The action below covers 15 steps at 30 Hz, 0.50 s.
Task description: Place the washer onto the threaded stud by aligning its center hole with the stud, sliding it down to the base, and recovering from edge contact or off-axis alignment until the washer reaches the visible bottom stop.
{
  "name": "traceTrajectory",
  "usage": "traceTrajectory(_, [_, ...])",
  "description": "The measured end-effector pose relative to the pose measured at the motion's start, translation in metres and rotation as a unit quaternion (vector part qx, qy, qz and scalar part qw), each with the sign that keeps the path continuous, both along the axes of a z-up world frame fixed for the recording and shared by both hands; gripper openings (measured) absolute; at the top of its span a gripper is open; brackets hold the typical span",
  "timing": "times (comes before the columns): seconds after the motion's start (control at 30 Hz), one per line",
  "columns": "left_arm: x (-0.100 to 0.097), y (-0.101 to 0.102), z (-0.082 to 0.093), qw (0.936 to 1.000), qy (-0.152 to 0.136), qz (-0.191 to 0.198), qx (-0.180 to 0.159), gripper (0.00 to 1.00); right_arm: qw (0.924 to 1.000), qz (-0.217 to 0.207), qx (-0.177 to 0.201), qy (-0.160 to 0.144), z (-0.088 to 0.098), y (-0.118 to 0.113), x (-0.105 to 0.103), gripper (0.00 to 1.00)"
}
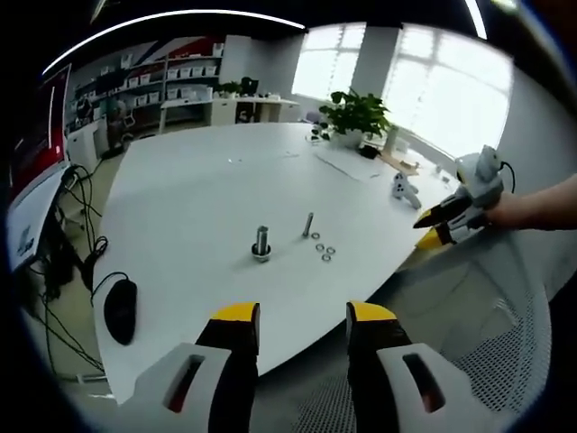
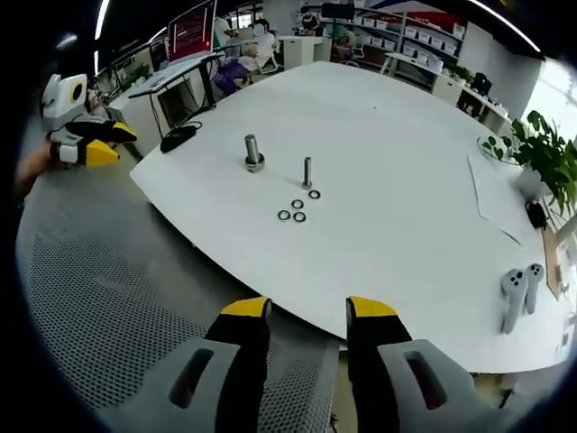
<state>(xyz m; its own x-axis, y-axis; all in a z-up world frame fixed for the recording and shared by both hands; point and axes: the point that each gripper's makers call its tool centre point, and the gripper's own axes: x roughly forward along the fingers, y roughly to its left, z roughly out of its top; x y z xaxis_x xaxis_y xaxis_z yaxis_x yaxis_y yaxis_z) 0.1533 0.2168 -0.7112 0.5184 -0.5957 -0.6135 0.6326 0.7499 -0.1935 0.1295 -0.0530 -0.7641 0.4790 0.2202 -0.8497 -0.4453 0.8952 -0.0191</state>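
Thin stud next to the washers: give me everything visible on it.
The thin stud is a slim grey metal rod standing upright on the white table, nothing on its shaft. Threads are too small to make out. Three loose washers lie flat at its foot; a thicker stud stands apart. Neither gripper touches it.

The place is an office or lab workroom. A large white table (image 1: 225, 180) stands in an open room with bright windows (image 1: 433, 81), strip ceiling lights (image 1: 180, 16) and white shelving (image 1: 171, 86) stocked with rows of bins along the far wall. A computer mouse (image 1: 120, 309) with trailing cables, a monitor (image 2: 191, 29) on a side desk, a potted plant (image 1: 353, 115) and a mesh chair (image 2: 99, 298) complete the setting.
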Motion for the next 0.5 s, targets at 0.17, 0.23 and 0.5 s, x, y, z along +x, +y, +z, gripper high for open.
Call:
traceTrajectory(0.17, [0.0,0.001,0.001,1.0,0.0,-0.001,-0.001,0.36,0.9992,0.029,-0.015,0.024,-0.006,0.007,-0.008,0.37])
traceTrajectory(0.23, [0.0,0.002,0.001,1.0,-0.002,0.0,0.001,0.36,0.9991,0.026,-0.017,0.028,-0.007,0.005,-0.008,0.37])
traceTrajectory(0.5, [0.001,0.006,-0.001,0.9999,-0.006,0.0,0.01,0.36,0.995,0.024,0.016,0.095,-0.018,0.015,-0.01,0.42])
